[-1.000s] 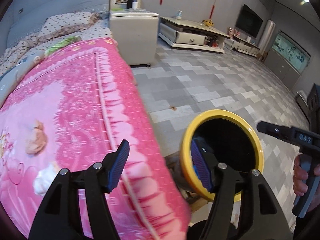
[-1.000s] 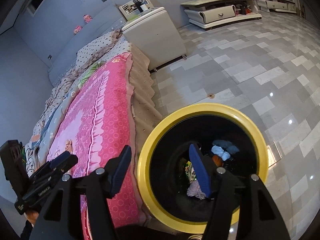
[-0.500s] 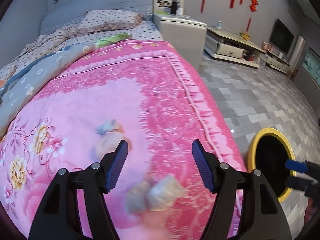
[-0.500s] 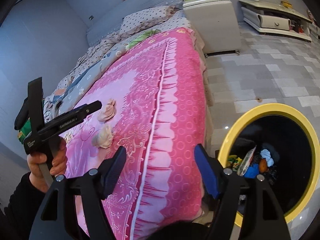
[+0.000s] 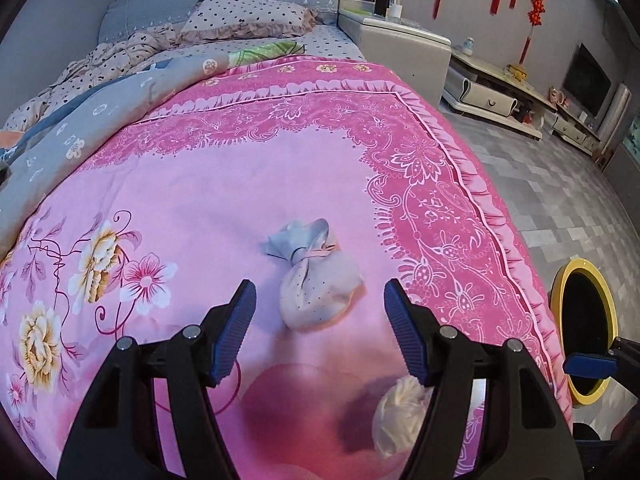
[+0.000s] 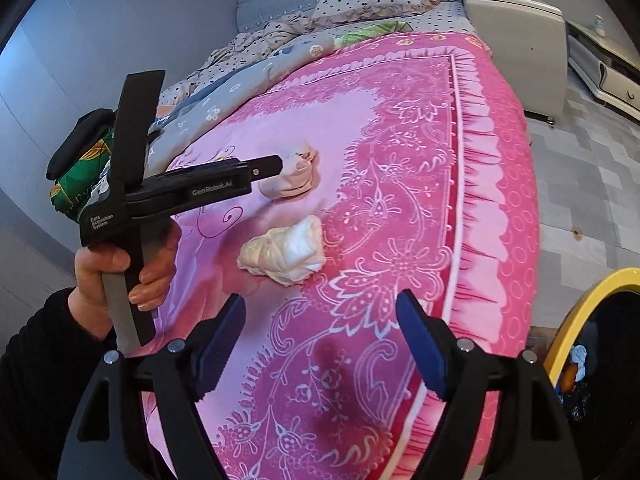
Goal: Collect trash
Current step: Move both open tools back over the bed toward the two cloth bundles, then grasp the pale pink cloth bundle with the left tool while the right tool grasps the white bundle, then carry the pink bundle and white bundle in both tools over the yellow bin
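Note:
A tied-up pale wad of trash point(image 5: 316, 280) lies on the pink bedspread point(image 5: 248, 184), just ahead of my open, empty left gripper point(image 5: 320, 320). A crumpled white tissue wad point(image 5: 396, 420) lies under its right finger; it also shows in the right wrist view point(image 6: 288, 252). The tied wad point(image 6: 290, 178) lies farther back there. My right gripper point(image 6: 320, 344) is open and empty above the bedspread point(image 6: 400, 160), short of the white wad. The yellow-rimmed black trash bin point(image 5: 582, 320) stands on the floor right of the bed, with trash inside point(image 6: 576, 368).
A bunched grey quilt point(image 5: 100, 96) and dotted pillow point(image 5: 248, 20) lie at the bed's head. A white nightstand point(image 5: 400, 48) stands at the bed's far right, a TV bench point(image 5: 496, 92) beyond. Grey tiled floor point(image 5: 568, 200) lies right of the bed.
Both grippers swung from over the bin to the left, onto the bed. The left gripper now faces the tied wad; the right faces the white wad. Both stayed open.

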Action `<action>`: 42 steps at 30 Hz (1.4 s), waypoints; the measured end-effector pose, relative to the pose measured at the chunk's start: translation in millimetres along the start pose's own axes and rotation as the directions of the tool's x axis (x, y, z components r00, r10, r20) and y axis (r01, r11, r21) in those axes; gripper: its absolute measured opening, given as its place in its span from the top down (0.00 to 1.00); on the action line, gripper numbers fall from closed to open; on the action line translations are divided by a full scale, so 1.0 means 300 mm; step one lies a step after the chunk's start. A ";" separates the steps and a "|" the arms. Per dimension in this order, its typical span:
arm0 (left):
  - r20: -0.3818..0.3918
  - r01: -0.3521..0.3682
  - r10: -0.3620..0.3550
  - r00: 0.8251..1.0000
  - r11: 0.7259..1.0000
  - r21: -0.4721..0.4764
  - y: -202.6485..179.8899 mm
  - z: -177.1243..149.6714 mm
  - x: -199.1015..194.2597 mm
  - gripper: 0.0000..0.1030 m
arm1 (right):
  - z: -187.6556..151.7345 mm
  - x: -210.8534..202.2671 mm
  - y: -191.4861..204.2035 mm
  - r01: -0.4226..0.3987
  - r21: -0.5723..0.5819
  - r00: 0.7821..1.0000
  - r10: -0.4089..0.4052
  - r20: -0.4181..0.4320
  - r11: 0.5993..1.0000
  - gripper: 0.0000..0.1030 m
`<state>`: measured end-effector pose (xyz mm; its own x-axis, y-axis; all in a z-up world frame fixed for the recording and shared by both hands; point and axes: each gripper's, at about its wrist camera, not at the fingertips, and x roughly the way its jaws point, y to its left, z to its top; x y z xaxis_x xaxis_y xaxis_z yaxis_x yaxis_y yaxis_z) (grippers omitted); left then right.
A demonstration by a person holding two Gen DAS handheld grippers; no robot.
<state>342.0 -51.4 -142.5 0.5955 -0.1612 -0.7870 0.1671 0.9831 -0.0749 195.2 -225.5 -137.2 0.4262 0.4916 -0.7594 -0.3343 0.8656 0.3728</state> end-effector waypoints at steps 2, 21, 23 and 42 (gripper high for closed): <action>-0.007 0.006 -0.006 1.000 1.000 0.003 0.007 -0.001 0.019 0.39 | 0.013 0.032 0.020 -0.001 -0.024 1.000 0.000 -0.008 1.000 0.25; -0.080 0.100 -0.095 0.992 0.994 0.053 0.008 0.026 0.224 0.66 | 0.089 0.261 0.102 0.021 -0.123 0.996 -0.031 -0.078 0.992 0.29; -0.074 0.096 -0.091 0.993 0.993 0.068 0.001 0.022 0.232 0.67 | 0.089 0.277 0.105 0.022 -0.136 0.995 -0.034 -0.089 0.990 0.33; -0.030 0.107 -0.106 0.994 0.994 0.016 0.015 0.005 0.162 0.75 | 0.044 0.211 0.144 -0.029 -0.173 0.996 0.014 -0.087 0.984 0.74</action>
<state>372.9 -55.0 -180.0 0.5502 -0.2622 -0.7928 0.2425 0.9587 -0.1488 218.7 -155.6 -162.0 0.3466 0.4939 -0.7975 -0.4874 0.8212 0.2968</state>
